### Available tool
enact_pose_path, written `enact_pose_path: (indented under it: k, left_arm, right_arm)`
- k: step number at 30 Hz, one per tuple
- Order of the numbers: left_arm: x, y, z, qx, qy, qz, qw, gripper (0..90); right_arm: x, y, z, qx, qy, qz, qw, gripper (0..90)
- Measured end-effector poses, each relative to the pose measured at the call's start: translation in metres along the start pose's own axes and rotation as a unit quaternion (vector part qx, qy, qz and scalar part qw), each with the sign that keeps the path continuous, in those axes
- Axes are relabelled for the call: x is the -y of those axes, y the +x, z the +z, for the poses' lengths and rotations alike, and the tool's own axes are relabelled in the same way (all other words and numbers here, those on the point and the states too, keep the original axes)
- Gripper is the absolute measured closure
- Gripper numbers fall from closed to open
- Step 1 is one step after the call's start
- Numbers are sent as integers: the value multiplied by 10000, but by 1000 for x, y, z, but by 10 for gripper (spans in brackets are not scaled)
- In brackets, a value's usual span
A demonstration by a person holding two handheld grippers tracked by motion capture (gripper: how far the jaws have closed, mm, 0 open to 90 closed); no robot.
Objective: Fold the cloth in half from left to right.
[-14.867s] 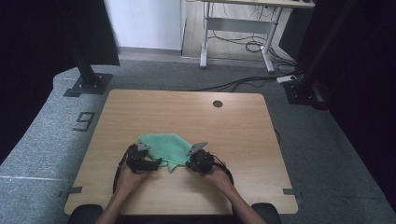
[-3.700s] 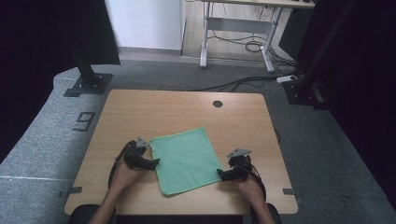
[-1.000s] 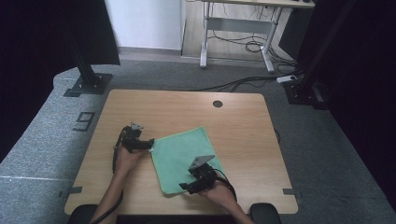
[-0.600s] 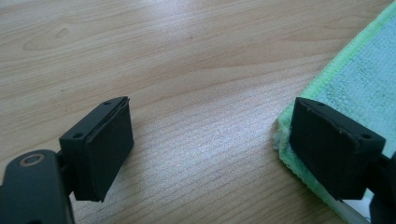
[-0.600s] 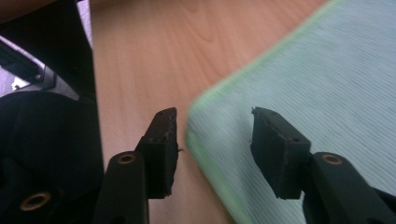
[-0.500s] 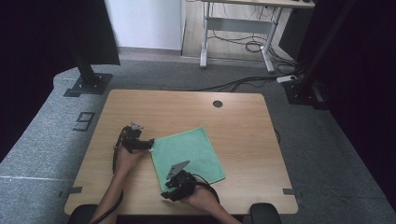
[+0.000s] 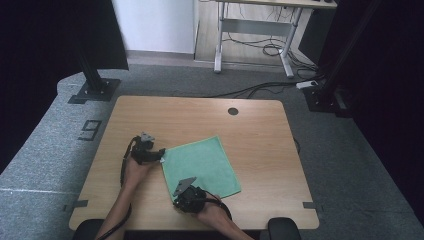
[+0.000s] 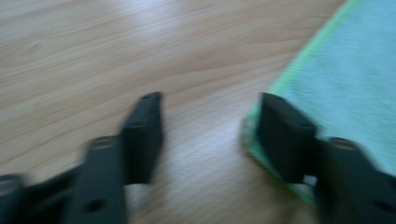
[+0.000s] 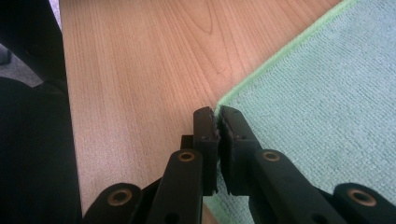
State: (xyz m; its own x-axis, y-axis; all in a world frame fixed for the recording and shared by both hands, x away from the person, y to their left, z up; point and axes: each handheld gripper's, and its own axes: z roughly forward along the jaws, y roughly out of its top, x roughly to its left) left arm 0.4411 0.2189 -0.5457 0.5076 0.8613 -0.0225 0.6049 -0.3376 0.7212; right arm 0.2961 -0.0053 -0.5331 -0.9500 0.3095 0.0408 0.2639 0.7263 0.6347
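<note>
right claw point(image 9: 218, 113) slid to cloth point(image 9: 322, 102) near corner, pinched shut on it; left claw point(image 8: 208, 135) half-closed, straddling cloth edge.

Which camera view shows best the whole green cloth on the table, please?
The high view: the green cloth lies flat there with all four corners visible. The right gripper view shows one corner pinched by the right gripper; the left gripper view shows a blurred corner beside the left gripper.

A mint-green cloth point(image 7: 201, 165) with a brighter green hem lies beside the black right gripper point(image 9: 216, 117) on pale wood-grain table point(image 7: 260, 145).
</note>
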Motion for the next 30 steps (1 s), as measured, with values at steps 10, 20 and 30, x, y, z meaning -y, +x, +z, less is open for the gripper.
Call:
enact_pose_path:
  k: [10,20,30]
  left_arm:
    - [0,-6,0,411,-5,-106,9991,883]
    - [-11,-7,-2,364,60,-132,9992,887]
    - [-41,-21,-4,532,-167,-57,9984,887]
  right_arm:
    - [0,-2,-2,-92,-62,97,9999,850]
    - [-3,-8,-25,-4,-365,158,9992,853]
    - [10,-20,-50,220,-518,404,9976,853]
